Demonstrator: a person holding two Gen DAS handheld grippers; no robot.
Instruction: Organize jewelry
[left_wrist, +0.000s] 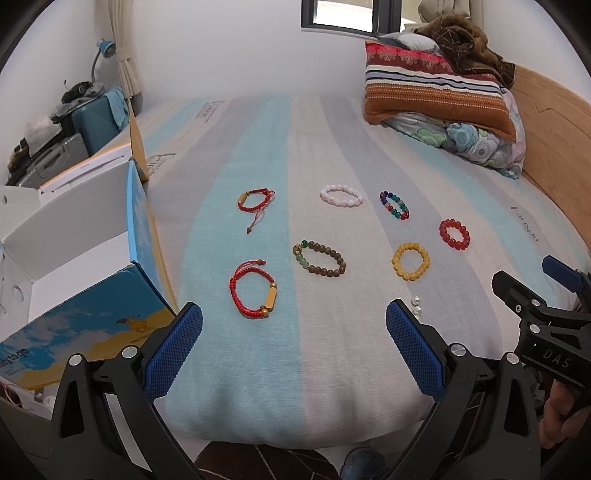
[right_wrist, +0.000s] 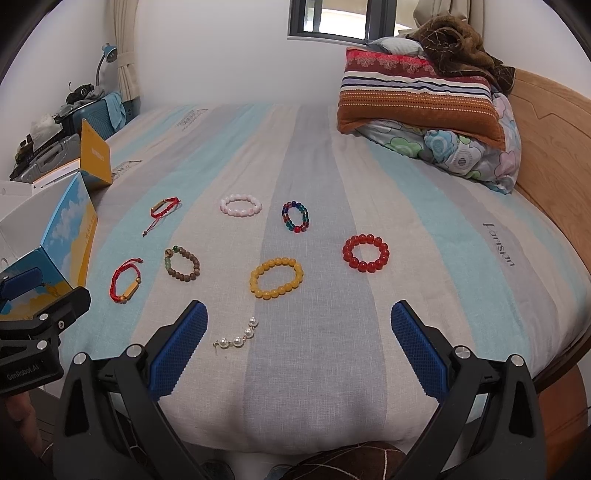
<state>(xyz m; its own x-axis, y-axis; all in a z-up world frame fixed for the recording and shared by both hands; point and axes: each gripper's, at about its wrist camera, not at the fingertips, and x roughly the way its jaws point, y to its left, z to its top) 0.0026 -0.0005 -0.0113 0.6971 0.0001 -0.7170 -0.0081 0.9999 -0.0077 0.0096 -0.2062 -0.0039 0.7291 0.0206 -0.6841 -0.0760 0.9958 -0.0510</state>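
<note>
Several bracelets lie spread on the striped bed sheet (left_wrist: 266, 147). Nearest my left gripper (left_wrist: 294, 317) is a red cord bracelet (left_wrist: 253, 290); beyond it lie a brown bead bracelet (left_wrist: 320, 258), a second red cord bracelet (left_wrist: 255, 201), a pink one (left_wrist: 341, 195), a multicolour one (left_wrist: 394, 205), a yellow one (left_wrist: 410, 261) and a red bead one (left_wrist: 454, 234). In the right wrist view, a short pearl strand (right_wrist: 238, 334) lies just ahead of my right gripper (right_wrist: 299, 317), with the yellow bracelet (right_wrist: 276, 277) and red bead bracelet (right_wrist: 365, 253) further on. Both grippers are open and hold nothing.
An open white cardboard box (left_wrist: 74, 236) with blue and yellow printed sides stands at the bed's left edge. Striped and floral pillows (left_wrist: 439, 96) are stacked at the far right by the wooden headboard (left_wrist: 546, 122). Suitcases and clutter (left_wrist: 55, 136) fill the left corner.
</note>
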